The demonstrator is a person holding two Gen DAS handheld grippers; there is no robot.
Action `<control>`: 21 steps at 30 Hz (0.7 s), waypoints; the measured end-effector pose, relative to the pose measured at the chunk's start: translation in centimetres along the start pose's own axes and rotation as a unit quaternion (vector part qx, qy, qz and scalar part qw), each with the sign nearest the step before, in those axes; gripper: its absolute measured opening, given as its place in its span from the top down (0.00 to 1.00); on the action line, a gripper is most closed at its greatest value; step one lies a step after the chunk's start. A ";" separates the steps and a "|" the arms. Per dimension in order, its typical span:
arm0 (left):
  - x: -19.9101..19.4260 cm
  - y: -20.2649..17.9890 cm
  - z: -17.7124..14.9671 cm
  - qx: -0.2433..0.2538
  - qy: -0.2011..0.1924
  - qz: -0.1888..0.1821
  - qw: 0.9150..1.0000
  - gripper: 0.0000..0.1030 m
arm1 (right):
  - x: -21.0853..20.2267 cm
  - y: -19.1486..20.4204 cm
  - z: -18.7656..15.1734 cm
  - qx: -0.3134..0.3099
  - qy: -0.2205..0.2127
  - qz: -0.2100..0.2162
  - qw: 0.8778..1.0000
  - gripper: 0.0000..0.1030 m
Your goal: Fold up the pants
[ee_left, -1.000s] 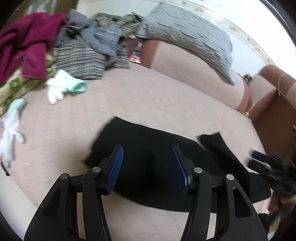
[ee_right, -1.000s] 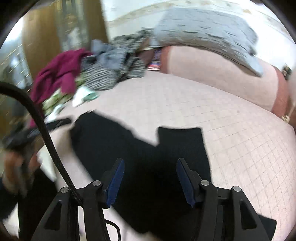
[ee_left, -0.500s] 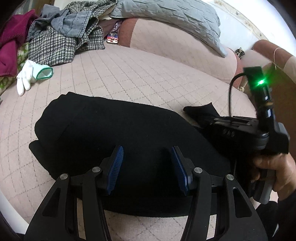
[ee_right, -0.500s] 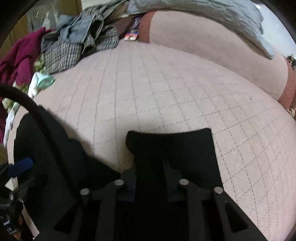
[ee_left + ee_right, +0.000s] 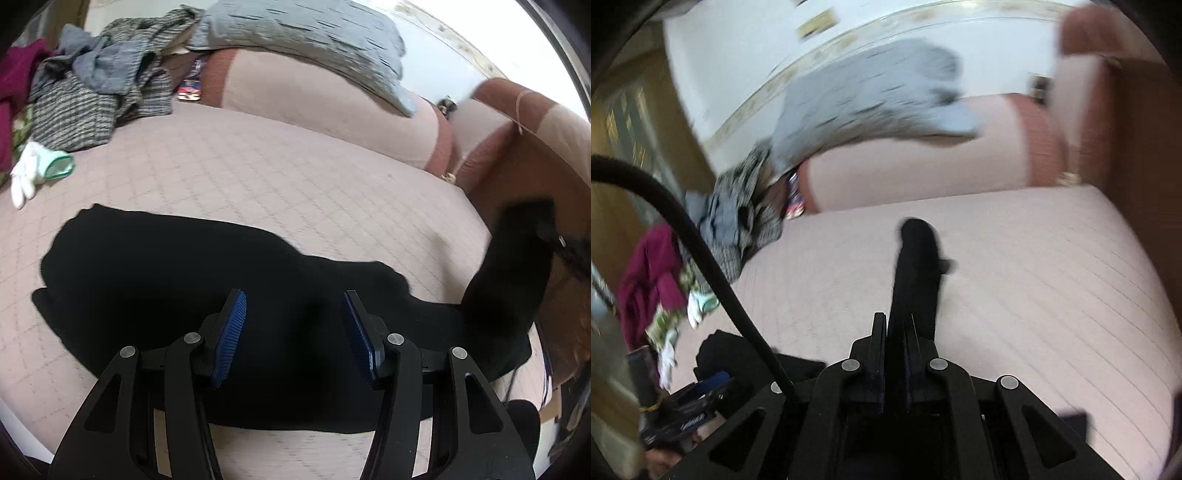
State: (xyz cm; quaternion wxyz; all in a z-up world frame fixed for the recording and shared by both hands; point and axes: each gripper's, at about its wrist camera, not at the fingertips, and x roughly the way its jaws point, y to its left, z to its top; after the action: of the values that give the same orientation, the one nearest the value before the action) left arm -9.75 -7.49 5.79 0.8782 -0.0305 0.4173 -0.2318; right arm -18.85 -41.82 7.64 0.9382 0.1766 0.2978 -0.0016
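The black pants (image 5: pixel 184 266) lie spread across the pink quilted bed. My left gripper (image 5: pixel 291 332) is open with blue pads, hovering just above the middle of the pants, holding nothing. My right gripper (image 5: pixel 895 332) is shut on a pant leg end (image 5: pixel 918 266), which sticks up between the fingers, lifted off the bed. In the left wrist view that raised leg (image 5: pixel 513 266) hangs at the far right.
A pile of grey and checked clothes (image 5: pixel 99 88) and a maroon garment (image 5: pixel 14 85) lie at the back left. A white glove (image 5: pixel 33 170) lies left. A grey pillow (image 5: pixel 306 40) rests on the pink headboard (image 5: pixel 314 99).
My right gripper has closed on the pant leg end and lifted it up off the bed. My left gripper stays open over the pants' middle.
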 end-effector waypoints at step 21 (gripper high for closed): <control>0.7 -1.4 0.4 0.022 0.003 0.027 0.999 0.48 | -5.1 -2.2 -7.2 -0.133 0.145 -0.079 0.977 0.60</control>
State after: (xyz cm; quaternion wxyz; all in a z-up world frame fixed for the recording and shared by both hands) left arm -9.62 -9.14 5.91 0.8833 0.0010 0.4155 -0.2170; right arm -27.29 -42.05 4.29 0.8969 0.0242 0.4415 -0.0108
